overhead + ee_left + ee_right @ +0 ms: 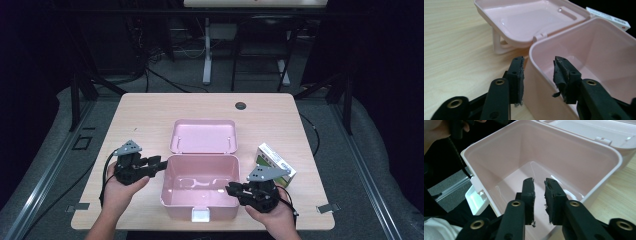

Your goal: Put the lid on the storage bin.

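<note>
A pink plastic box (200, 206) stands open near the table's front edge, its lid (203, 135) lying flat behind it. The inside looks empty. My left gripper (161, 164) is at the box's left wall. In the left gripper view it (537, 63) is open, one jaw outside the wall (541, 82) and the other inside, neither pressing on it. My right gripper (230, 189) reaches over the box's right wall. In the right gripper view it (539, 181) points down into the box (564, 157), jaws a narrow gap apart with nothing between them.
A small green and white carton (274, 161) lies on the table just right of the box, behind my right hand; its end (609, 17) peeks past the box. A white latch (201, 215) sits on the box's front. A dark grommet (241, 105) is near the table's far edge.
</note>
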`<action>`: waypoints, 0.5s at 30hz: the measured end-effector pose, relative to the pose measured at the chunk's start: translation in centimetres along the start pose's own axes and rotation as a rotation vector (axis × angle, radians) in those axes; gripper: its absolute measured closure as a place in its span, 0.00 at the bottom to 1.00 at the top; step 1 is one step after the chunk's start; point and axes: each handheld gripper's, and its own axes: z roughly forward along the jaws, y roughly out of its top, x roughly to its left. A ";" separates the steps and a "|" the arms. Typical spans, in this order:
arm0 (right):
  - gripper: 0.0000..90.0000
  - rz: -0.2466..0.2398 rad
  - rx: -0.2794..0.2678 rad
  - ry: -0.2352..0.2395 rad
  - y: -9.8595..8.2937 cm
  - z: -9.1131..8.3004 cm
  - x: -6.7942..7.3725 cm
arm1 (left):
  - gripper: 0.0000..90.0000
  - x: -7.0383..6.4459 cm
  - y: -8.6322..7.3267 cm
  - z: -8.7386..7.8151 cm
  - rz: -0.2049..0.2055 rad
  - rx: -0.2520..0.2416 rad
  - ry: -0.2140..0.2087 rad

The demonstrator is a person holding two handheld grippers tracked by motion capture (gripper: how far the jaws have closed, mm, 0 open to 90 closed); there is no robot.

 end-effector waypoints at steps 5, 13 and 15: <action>0.73 0.015 -0.032 -0.023 0.0 -0.5 -0.5 | 0.59 -0.8 -0.1 0.0 0.038 0.009 0.003; 0.62 0.050 -0.086 -0.067 0.2 -1.8 -1.8 | 0.54 -0.7 -0.1 -0.5 0.036 -0.006 0.016; 0.60 0.057 -0.092 -0.084 0.1 -2.2 -2.3 | 0.53 -0.4 -0.1 -0.7 0.025 -0.007 0.020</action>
